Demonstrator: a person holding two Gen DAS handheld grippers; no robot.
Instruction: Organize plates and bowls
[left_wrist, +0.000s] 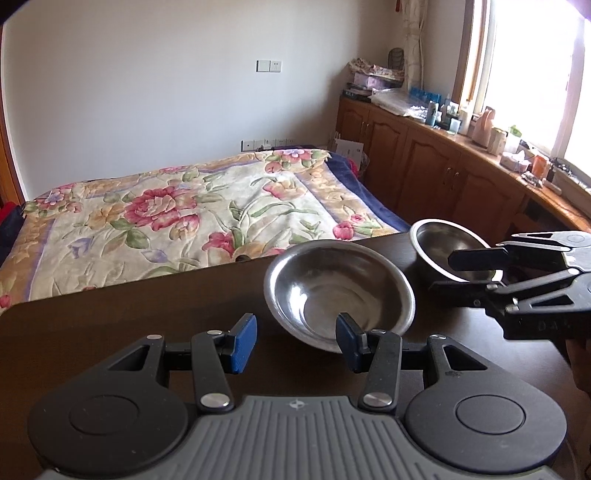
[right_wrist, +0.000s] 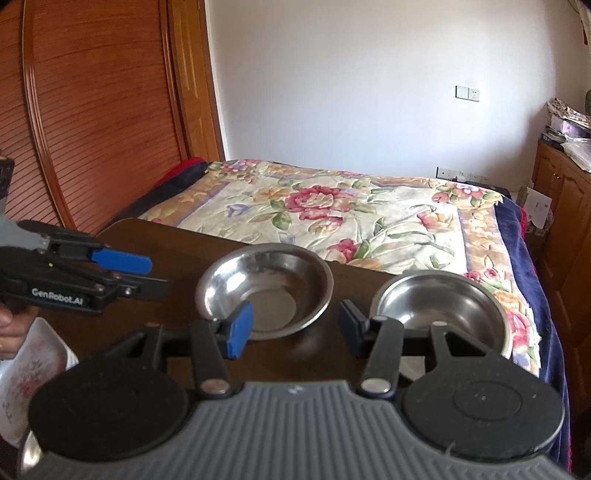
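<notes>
Two shiny round stainless-steel bowls sit side by side near the far edge of the dark brown wooden table (right_wrist: 177, 243). In the right wrist view the left steel bowl (right_wrist: 266, 286) is at centre frame and the right steel bowl (right_wrist: 441, 308) is to its right, apart from it, close to the table edge by the bed.

Both claws are empty and spread partway. The left gripper (left_wrist: 295, 341) has its blue pads (left_wrist: 243, 343) around nothing, with the dark finger tip just at the near rim of the left steel bowl (left_wrist: 340, 291). The right gripper (right_wrist: 295, 328) hovers over the bare gap between the bowls; from the left wrist view it comes in at the right edge, fingers over the right steel bowl (left_wrist: 443, 247).

My guess is the step is picking up one bowl to nest it in the other. I'd pinch the near rim with one pad inside and one outside, squarely, since thin polished steel probably slips or tips if caught at an angle.

Watch-outs: the two grippers are close together, and the right bowl could slide off toward the floral quilt (right_wrist: 351, 214). A white floral ceramic plate (right_wrist: 33, 365) sits at lower left, by the person's hand (right_wrist: 13, 328).
</notes>
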